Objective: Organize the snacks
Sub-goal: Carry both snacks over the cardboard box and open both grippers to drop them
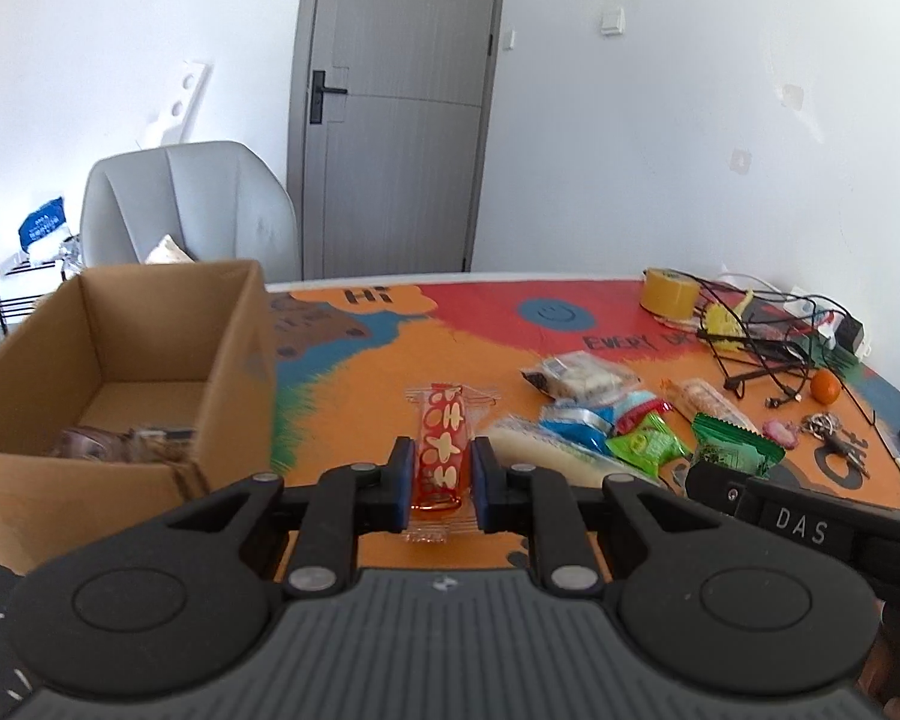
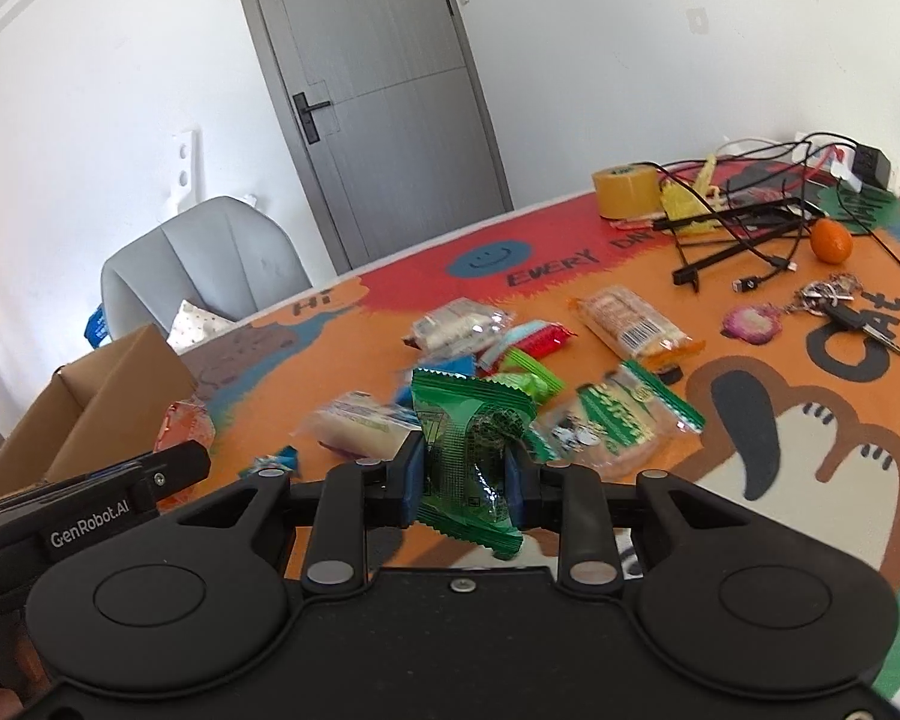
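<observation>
1. The left gripper (image 1: 441, 483) points forward and slightly down, its blue pads (image 1: 403, 480) pressed on a red snack packet (image 1: 444, 447) — held lengthwise between them.
2. The right gripper (image 2: 465, 477) tilts down likewise, jaws clamped on a green snack packet (image 2: 471, 456) — it stands just beside the left one.

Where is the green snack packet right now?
In the right wrist view, the green packet is pinched between the right gripper fingers, above the snack pile on the table.
</observation>
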`<state>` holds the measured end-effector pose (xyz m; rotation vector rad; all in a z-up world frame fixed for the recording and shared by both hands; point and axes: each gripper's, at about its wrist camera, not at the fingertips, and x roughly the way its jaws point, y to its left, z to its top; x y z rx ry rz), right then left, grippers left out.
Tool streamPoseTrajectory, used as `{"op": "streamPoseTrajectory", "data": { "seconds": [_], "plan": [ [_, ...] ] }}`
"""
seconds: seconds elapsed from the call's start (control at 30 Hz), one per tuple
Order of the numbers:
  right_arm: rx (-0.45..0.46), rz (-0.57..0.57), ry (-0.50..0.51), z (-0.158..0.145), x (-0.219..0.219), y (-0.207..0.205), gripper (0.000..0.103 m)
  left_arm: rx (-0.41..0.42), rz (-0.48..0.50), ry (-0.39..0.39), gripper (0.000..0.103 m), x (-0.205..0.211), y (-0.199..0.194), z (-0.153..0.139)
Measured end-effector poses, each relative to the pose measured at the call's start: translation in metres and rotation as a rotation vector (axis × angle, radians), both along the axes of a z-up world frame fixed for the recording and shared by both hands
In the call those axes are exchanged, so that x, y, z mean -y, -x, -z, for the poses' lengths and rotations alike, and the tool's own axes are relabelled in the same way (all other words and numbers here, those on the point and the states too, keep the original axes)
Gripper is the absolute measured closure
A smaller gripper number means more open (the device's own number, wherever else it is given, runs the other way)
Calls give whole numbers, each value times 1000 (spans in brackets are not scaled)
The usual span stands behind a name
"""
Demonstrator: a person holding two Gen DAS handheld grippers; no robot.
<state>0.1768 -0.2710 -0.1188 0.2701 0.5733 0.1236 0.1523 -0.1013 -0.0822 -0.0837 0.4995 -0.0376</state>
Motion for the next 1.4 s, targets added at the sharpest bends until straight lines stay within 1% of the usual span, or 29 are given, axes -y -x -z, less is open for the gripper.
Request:
{"op": "streamPoseTrajectory", "data": {
  "seconds": [0.2, 0.43, 0.77, 0.97, 1.17, 1.37, 1.4],
  "plan": [
    [54, -42, -1, -17, -23, 1, 75, 47, -48, -3, 85, -22, 8, -19],
    [99, -89, -1, -33, -49, -1, 75, 85, -107, -9, 85, -47, 14, -33],
    [132, -158, 17, -47, -86, -5, 75, 104, -215, -20, 85, -84, 19, -42],
    [147, -211, 16, -52, -108, -9, 75, 100, -271, -18, 85, -110, 20, -44],
    [142, -251, 13, -54, -130, -16, 75, 81, -317, -9, 85, -137, 15, -40],
    [142, -287, 11, -56, -150, -22, 75, 39, -325, 20, 84, -155, 3, -32],
    [140, -291, 9, -56, -152, -23, 75, 32, -326, 29, 83, -156, 3, -31]
  ]
}}
